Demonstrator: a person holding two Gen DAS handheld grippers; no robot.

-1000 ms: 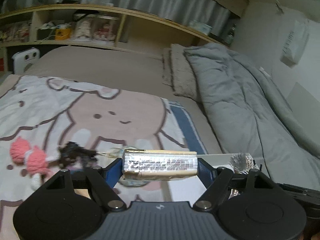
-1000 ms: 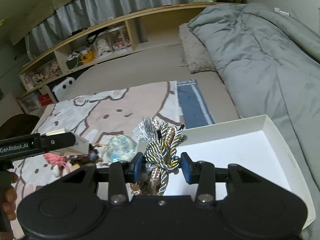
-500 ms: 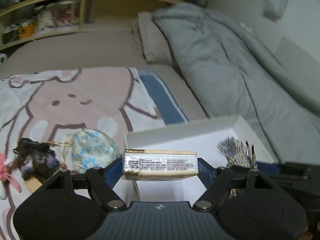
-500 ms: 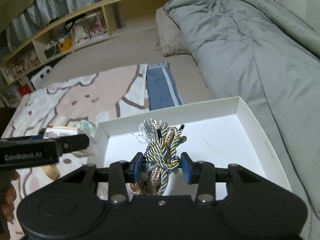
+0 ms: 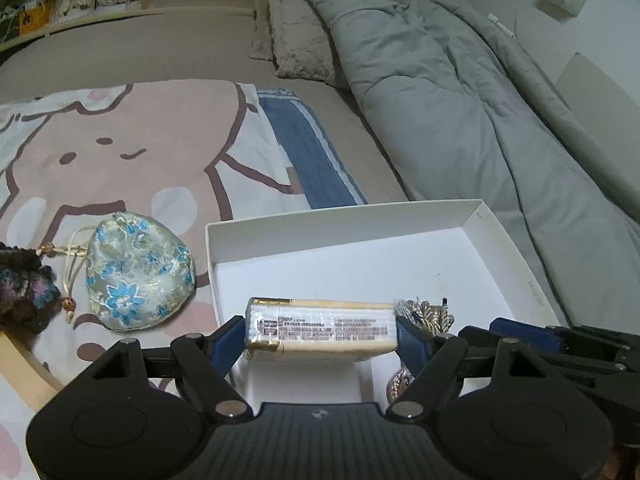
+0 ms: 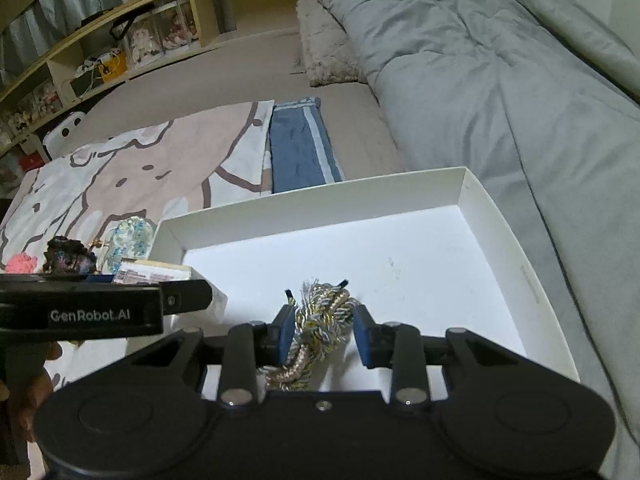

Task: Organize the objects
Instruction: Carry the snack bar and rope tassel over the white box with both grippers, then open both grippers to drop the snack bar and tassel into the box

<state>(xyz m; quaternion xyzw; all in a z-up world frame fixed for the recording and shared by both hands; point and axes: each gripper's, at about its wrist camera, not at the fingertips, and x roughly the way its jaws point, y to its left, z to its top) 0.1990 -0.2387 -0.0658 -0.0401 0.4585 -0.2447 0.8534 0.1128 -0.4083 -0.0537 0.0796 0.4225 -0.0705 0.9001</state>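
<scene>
On a bed (image 5: 168,52) spread with a cartoon-print blanket (image 5: 132,140), a shallow white box (image 5: 504,248) lies open beside a rumpled grey duvet (image 5: 460,92). Over the box's near left corner, the left gripper (image 5: 322,332) pinches a cream packet (image 5: 320,330) end to end, its jaws set wide around it. Just to its right, the right gripper (image 6: 320,330) hangs low over the box floor with a knot of silver-and-gold cord (image 6: 320,320) between its blue pads (image 6: 286,330); the left pad touches the cord, a sliver of gap shows at the right one, and the jaws have just been closing. On the blanket left of the box sits a floral brocade pouch (image 5: 136,272), with a dark fuzzy item (image 5: 24,284) beside it and a pink knitted piece (image 6: 20,262) further out. Blue striped cloth (image 5: 308,152) lies beyond the box, a furry pillow (image 5: 300,48) at the head of the bed. Along the far wall, a wooden shelf (image 6: 120,40) holds boxed dolls and clutter under grey curtains
</scene>
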